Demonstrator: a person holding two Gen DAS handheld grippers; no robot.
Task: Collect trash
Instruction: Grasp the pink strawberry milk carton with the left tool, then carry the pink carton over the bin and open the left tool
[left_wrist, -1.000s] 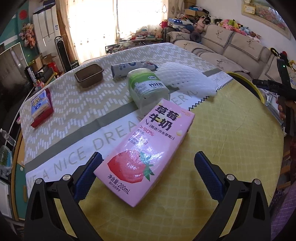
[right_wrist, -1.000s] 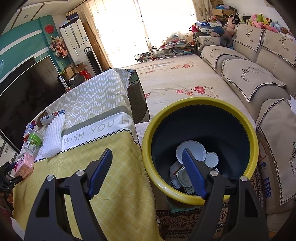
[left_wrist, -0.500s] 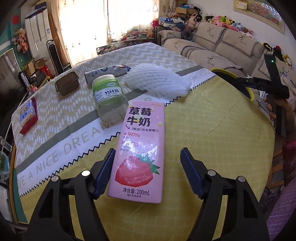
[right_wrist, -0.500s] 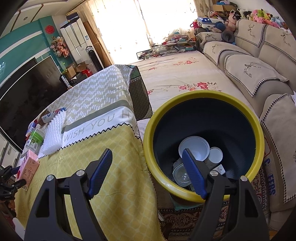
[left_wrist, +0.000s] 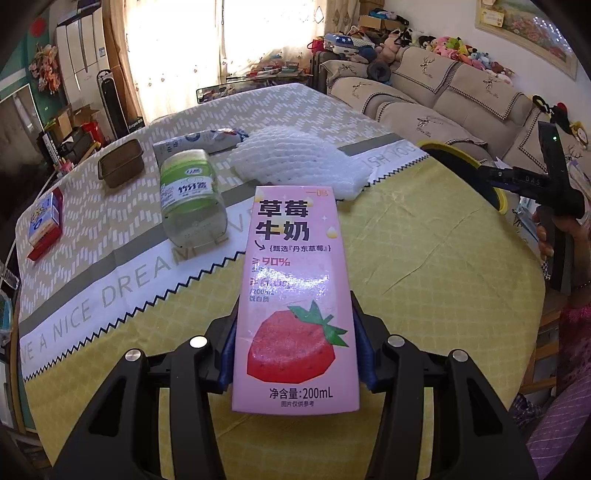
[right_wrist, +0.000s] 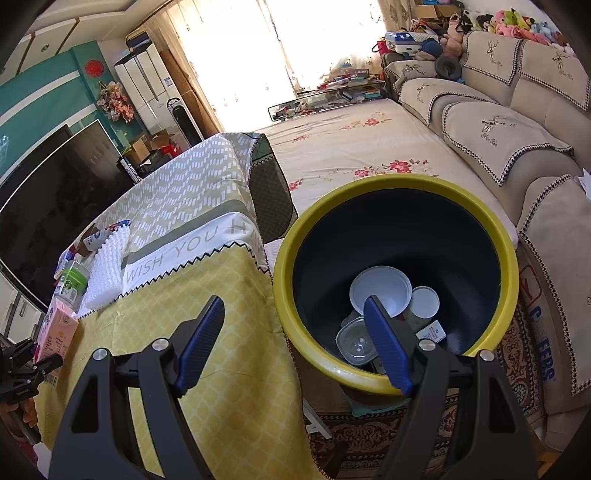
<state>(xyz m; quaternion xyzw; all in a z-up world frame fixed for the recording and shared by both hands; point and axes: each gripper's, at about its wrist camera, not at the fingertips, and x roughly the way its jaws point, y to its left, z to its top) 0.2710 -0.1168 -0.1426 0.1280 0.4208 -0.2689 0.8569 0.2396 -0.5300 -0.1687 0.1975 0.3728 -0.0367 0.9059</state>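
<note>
Gripping the pink milk carton (left_wrist: 295, 295) by its two long sides, the left tool (left_wrist: 295, 347) has just been closing, and its blue pads now press the carton near its lower half, so the carton sits lengthwise along the tool and points away from the camera. That hold looks sensible: the narrow sides give flat faces to squeeze, and the carton should not twist out on the way. From the wrist view I cannot tell whether the carton is already clear of the table (left_wrist: 424, 258) or resting on its yellow cloth. Beyond the carton lie other things that look like trash: a clear jar with a green lid (left_wrist: 190, 195) just to its left, a white foam net (left_wrist: 299, 162) just behind it, a squeezed tube (left_wrist: 195, 142) and a small brown tray (left_wrist: 120, 166) farther back, and a small red and blue box (left_wrist: 46, 221) well off to the left. The right tool (right_wrist: 291, 339) is held with its jaws apart and nothing between them, above the near rim of the yellow bin (right_wrist: 509, 280), which stands just beside the table's edge, well to the right of the carton. Plastic lids and containers (right_wrist: 380, 291) already lie at the bottom, so the bin is clearly the place for the carton. The likely next move is to carry the carton across to the bin and let it drop there.
</note>
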